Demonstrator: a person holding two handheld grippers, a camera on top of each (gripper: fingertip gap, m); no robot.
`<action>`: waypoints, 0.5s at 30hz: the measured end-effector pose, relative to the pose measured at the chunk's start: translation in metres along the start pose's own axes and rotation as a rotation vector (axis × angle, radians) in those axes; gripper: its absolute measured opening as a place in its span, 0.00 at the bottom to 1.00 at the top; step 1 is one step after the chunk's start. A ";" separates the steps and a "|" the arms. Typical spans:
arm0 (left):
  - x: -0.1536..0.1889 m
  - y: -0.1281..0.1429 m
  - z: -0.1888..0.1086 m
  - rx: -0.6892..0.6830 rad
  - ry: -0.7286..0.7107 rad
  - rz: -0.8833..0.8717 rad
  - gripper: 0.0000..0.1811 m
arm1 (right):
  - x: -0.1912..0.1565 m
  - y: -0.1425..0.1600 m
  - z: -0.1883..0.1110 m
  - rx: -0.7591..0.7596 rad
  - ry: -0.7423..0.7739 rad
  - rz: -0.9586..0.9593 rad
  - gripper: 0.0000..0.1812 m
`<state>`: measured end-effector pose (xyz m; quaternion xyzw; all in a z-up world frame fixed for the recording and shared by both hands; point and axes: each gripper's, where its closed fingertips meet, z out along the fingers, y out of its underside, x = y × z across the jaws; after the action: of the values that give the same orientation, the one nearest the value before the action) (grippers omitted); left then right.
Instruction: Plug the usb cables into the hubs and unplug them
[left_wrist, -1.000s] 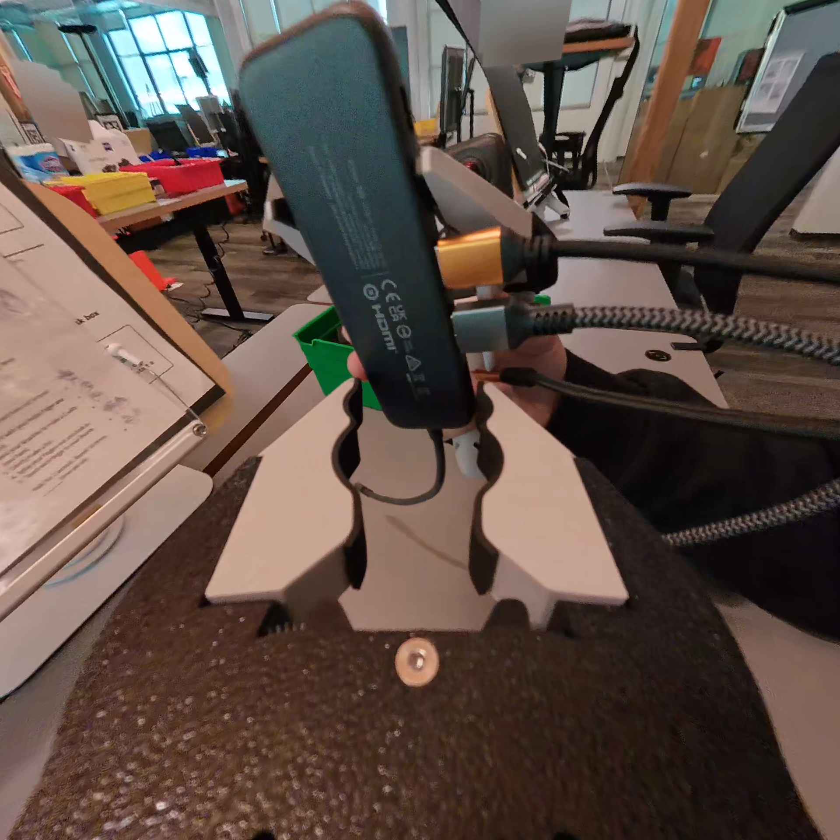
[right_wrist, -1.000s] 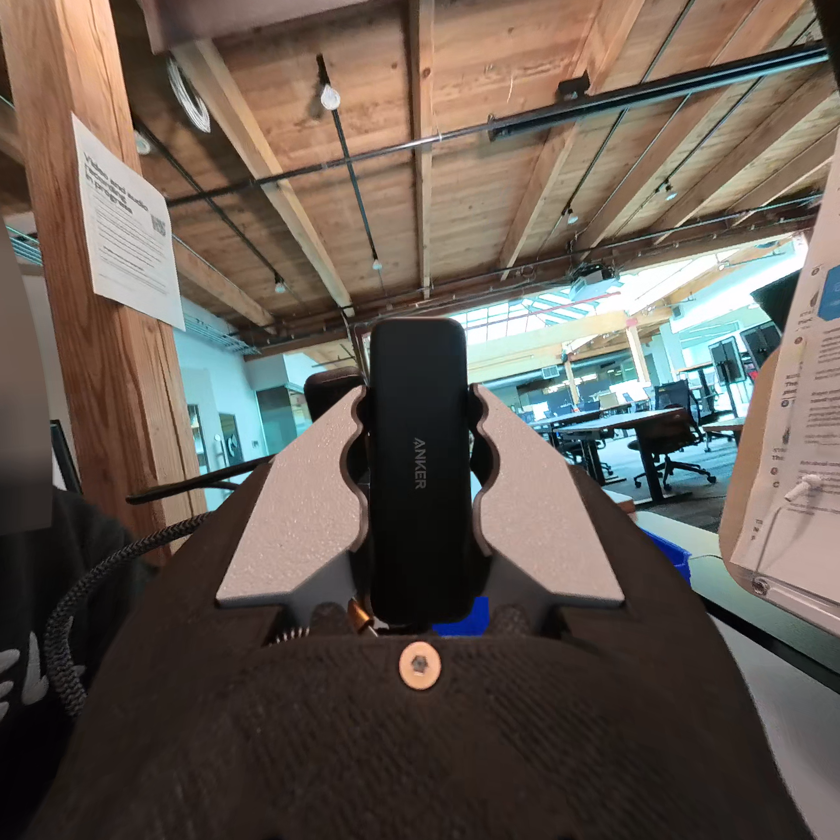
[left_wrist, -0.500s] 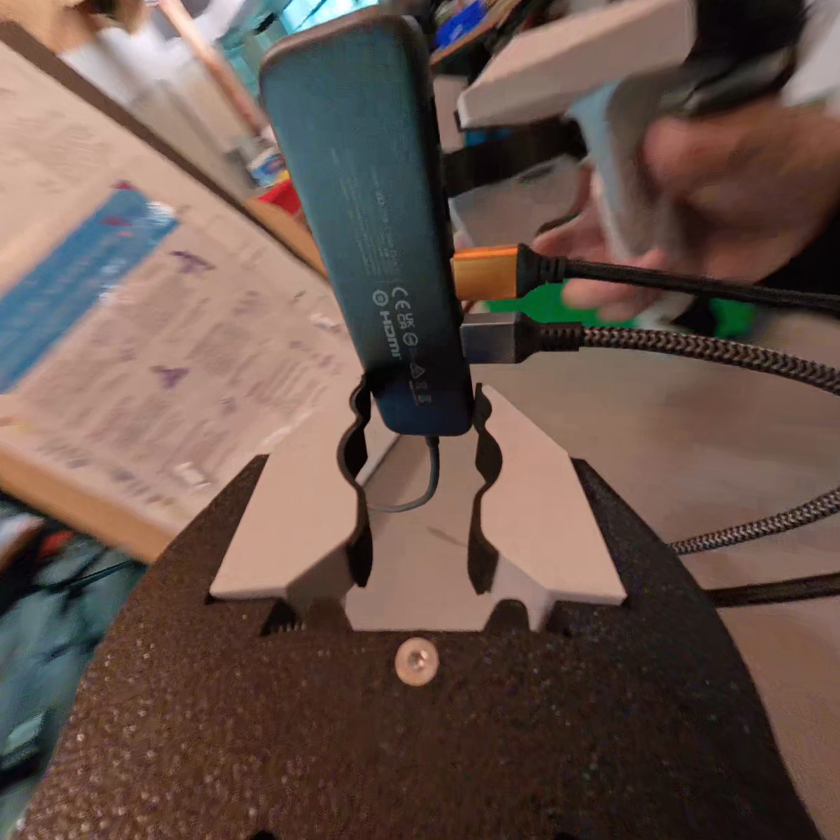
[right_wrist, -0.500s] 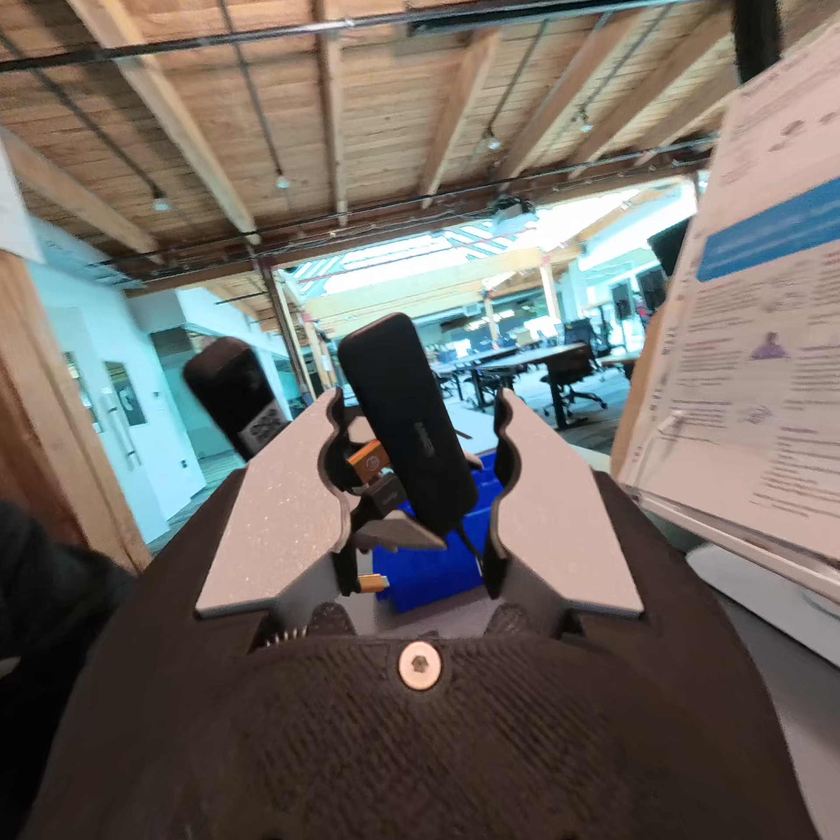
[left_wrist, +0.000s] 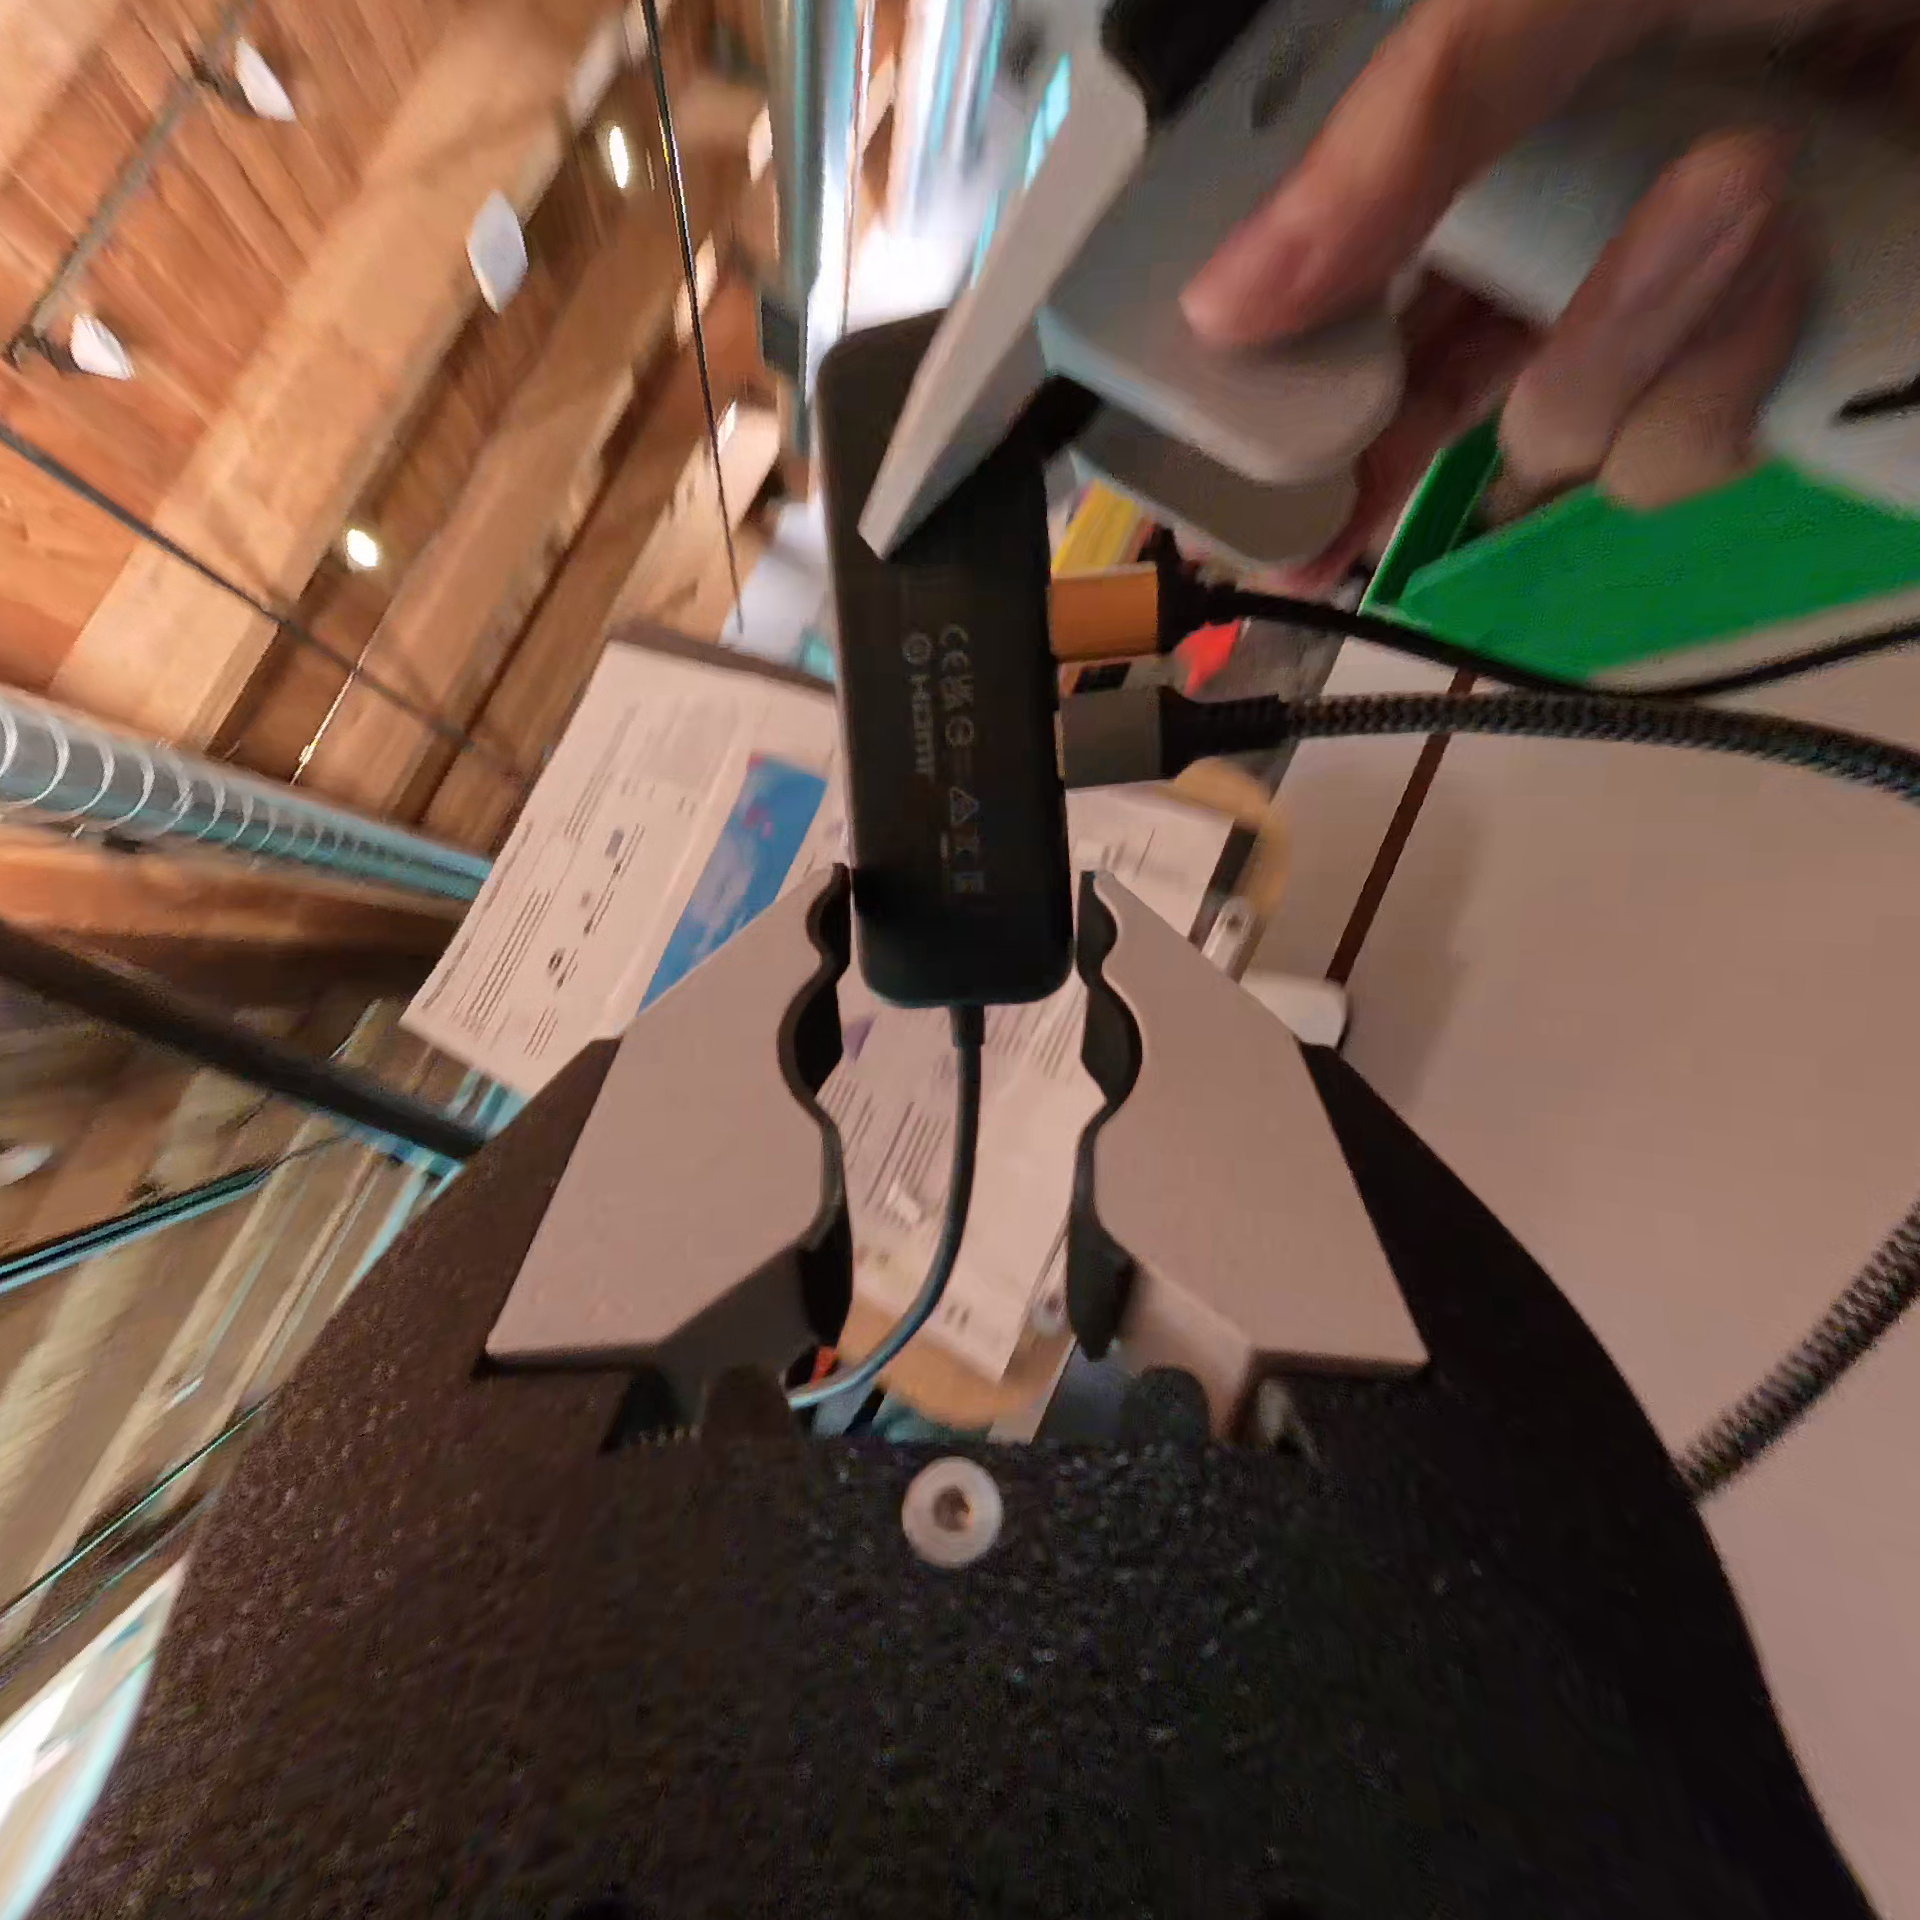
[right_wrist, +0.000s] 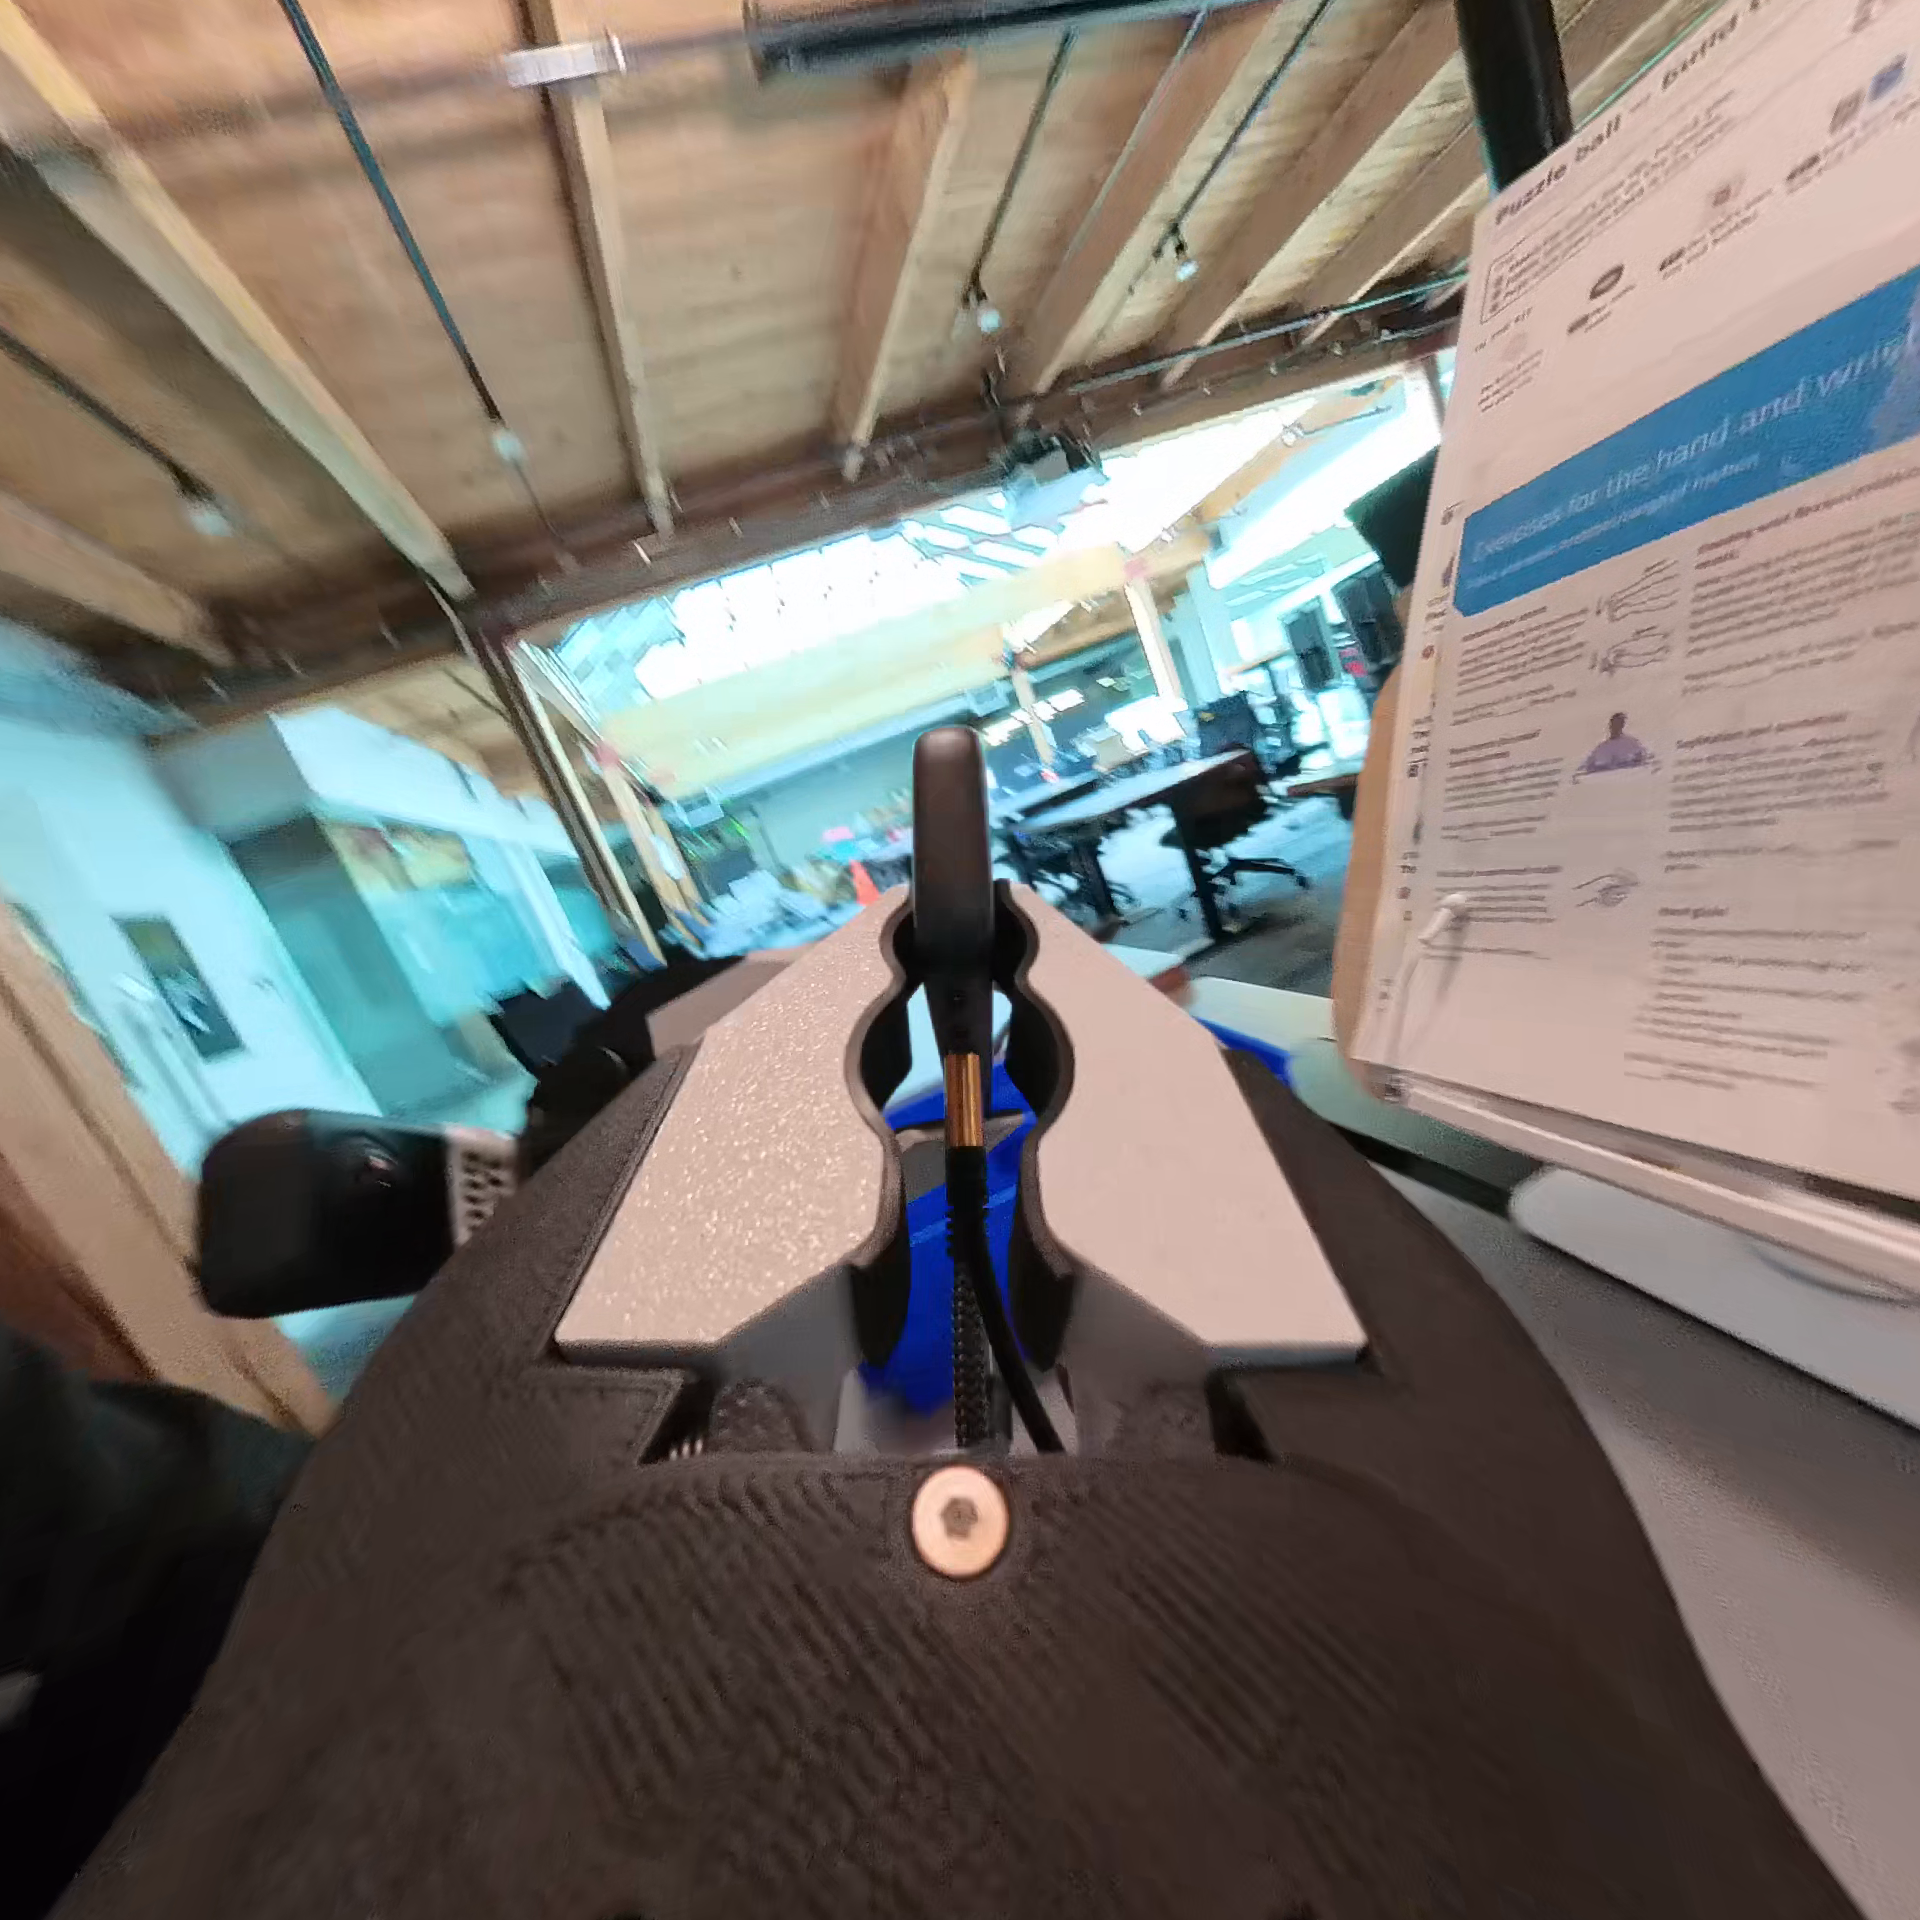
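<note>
Standing hub (left_wrist: 951, 727) between both tools' tips

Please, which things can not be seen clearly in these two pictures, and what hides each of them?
- Left wrist view: the hub has its upper end covered by a finger of the right claw.
- Left wrist view: the braided cable runs off the right edge; its far end is unseen.
- Right wrist view: the hub stands edge-on, so its ports are hidden.
- Left wrist view: ceiling and papers are motion-blurred.
</note>
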<state>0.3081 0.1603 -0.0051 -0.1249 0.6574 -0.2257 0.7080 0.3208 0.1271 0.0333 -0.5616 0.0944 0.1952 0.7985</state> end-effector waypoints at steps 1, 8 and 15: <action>-0.001 -0.007 -0.003 0.072 0.011 -0.047 0.23 | 0.002 -0.004 -0.003 0.030 -0.017 0.074 0.06; 0.002 -0.012 -0.011 0.256 0.126 -0.265 0.31 | 0.006 0.004 -0.006 0.045 -0.201 0.448 0.06; 0.005 -0.016 -0.018 0.380 0.182 -0.353 0.25 | -0.003 0.013 0.002 0.025 -0.291 0.533 0.06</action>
<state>0.2875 0.1462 -0.0034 -0.0816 0.6323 -0.4752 0.6064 0.3125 0.1320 0.0238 -0.4734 0.1256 0.4750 0.7311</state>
